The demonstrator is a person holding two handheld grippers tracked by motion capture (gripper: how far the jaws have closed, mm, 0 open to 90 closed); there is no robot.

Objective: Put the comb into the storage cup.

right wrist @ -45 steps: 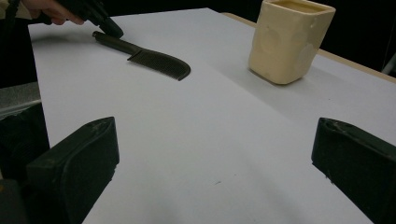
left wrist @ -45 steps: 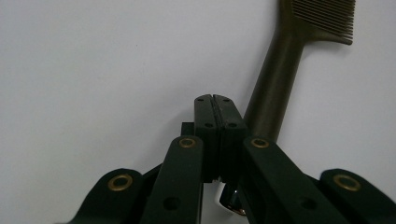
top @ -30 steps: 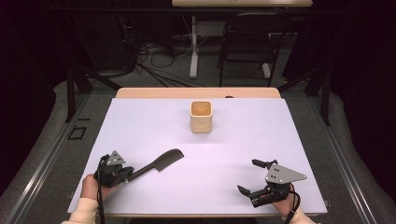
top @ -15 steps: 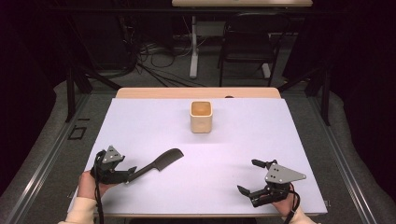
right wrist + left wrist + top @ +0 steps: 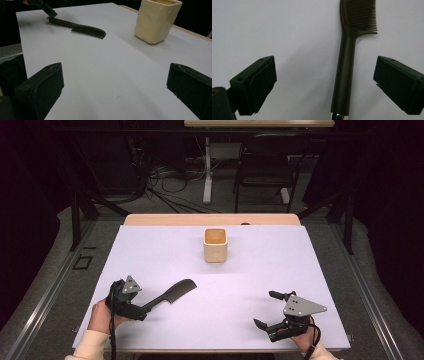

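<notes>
Prob. a lab/studio, dark room w/ floor cables (image 5: pixel 165 195), desk legs (image 5: pixel 207 175), chair (image 5: pixel 262 170), white-topped table (image 5: pixel 300 265)

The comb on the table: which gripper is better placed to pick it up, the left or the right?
Probably the left gripper: the comb handle lies between its jaws, which have just been opening. The right gripper sits far across the sheet.

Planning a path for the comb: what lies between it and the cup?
Nothing: in the high view, bare white table separates the comb from the cup. The right gripper view shows the same empty stretch.
</notes>
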